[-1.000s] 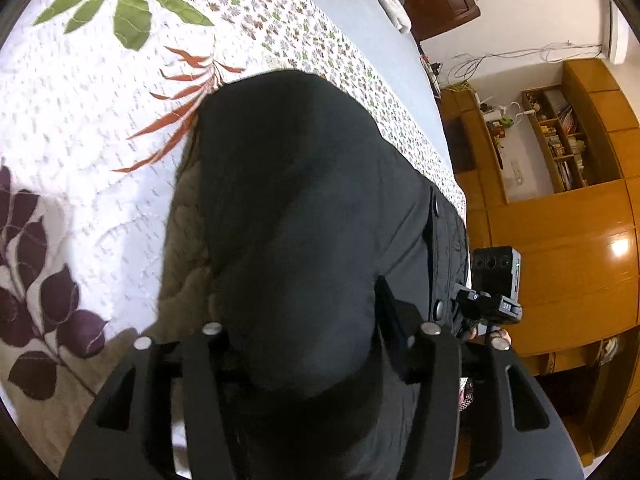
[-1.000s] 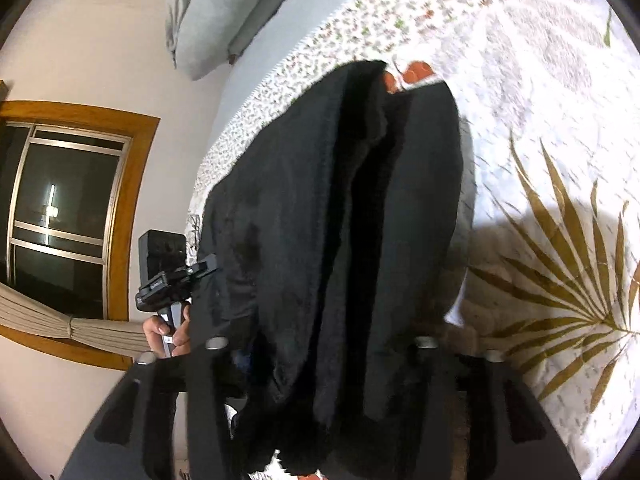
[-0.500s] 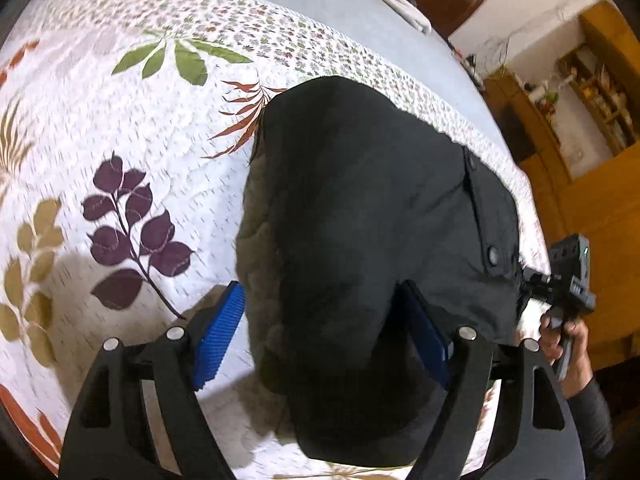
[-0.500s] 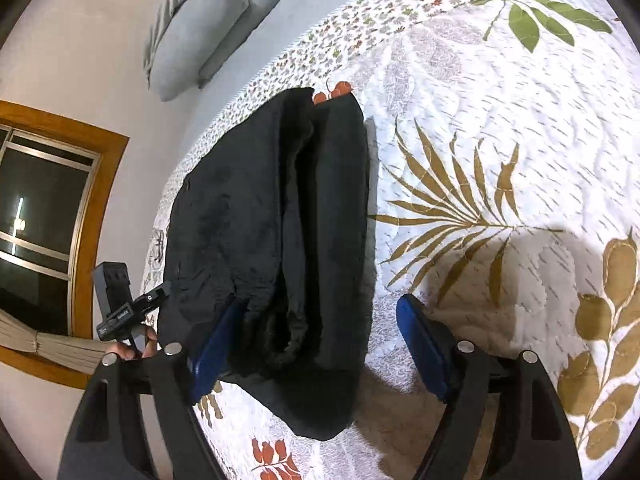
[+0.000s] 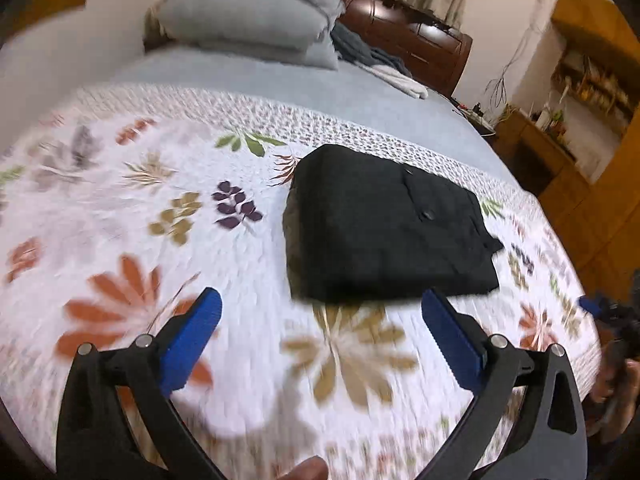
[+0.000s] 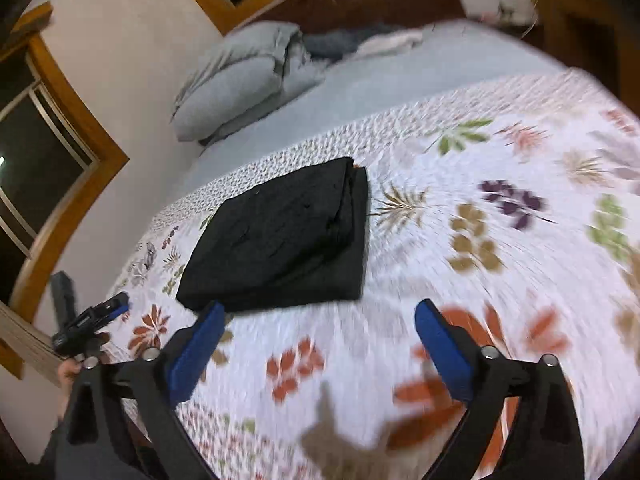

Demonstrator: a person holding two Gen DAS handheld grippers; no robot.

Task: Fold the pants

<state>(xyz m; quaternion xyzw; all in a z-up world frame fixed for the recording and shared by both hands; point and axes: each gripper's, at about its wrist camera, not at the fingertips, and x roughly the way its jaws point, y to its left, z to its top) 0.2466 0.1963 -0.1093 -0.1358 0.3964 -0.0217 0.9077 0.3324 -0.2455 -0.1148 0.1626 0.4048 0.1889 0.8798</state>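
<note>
Floral bedspread (image 5: 120,208) carries folded black pants (image 5: 384,224); my left claw (image 5: 320,316) and right claw (image 6: 318,326) hang spread, empty.

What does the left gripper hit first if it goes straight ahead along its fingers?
Probably the folded black pants. The left gripper is open, empty, and aimed at their near edge, with only floral quilt between. Depth is unclear; if angled down, it meets the quilt first.

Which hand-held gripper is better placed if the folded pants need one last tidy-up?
Right, marginally. The right hand-held gripper is open with one finger at the near edge of the black pants. The left hand-held gripper is also open but sits slightly back over the floral quilt.
</note>
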